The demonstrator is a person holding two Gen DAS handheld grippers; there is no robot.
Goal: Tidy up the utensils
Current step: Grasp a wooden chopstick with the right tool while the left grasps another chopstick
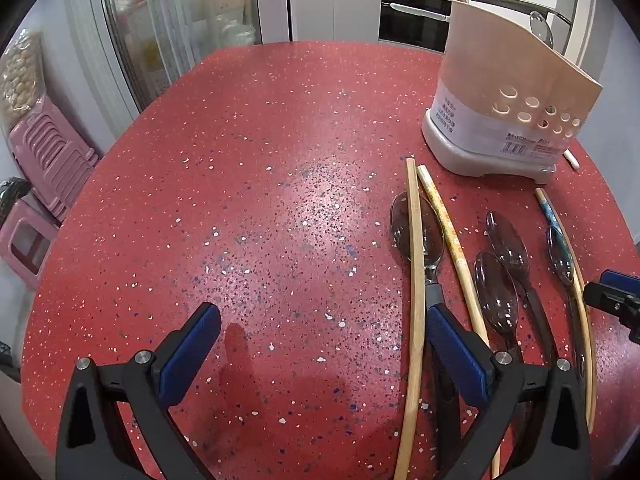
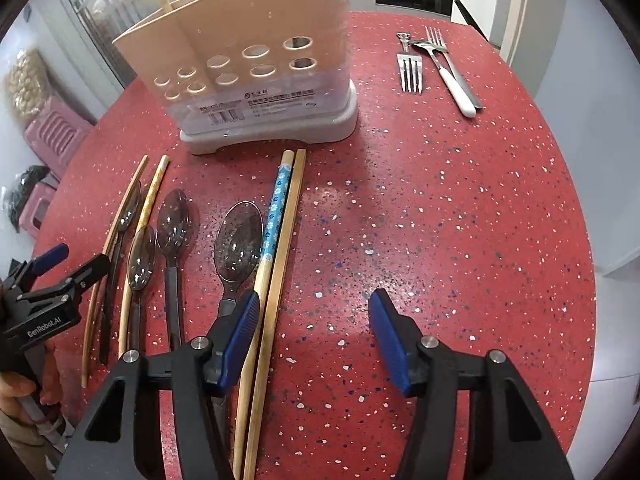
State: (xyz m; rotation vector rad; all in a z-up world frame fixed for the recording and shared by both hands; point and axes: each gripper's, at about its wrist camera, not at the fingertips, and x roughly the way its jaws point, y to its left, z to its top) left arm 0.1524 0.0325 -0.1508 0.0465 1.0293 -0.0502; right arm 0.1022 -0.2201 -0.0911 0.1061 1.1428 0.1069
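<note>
Utensils lie in a loose row on the red speckled table [image 2: 460, 208], nearly all with their long axes running from the cameras toward the beige utensil holder [image 2: 256, 76] at the far side. In the right wrist view, a plain bamboo chopstick [image 2: 286, 240] and a blue-flowered chopstick [image 2: 274, 216] lie side by side, touching, their blunt ends just short of the holder's grey base. Beside them a smoky translucent plastic spoon [image 2: 238, 242] lies bowl-up, bowl toward the holder; two more such spoons [image 2: 173, 220] and a fourth [image 2: 130, 210] lie further left, mixed with a yellow-patterned chopstick [image 2: 150, 200] and another plain one [image 2: 120, 220]. Far right, well apart, two metal forks [image 2: 410, 70] and a white-handled spoon [image 2: 444, 68] lie together, the nearer fork's tines pointing toward the camera. The holder stands upright, pierced with round holes and wrapped in a label; one chopstick rises from it. The right gripper [image 2: 314, 304] hovers low with its blue pads roughly half apart, holding nothing; its left pad lies over the spoon's handle and the near chopsticks, hiding their lower ends. The left gripper [image 1: 324, 320] is spread wide and empty over bare table, its right finger covering the handle of the large spoon [image 1: 416, 228]. Handle ends run out of frame behind both grippers.
</note>
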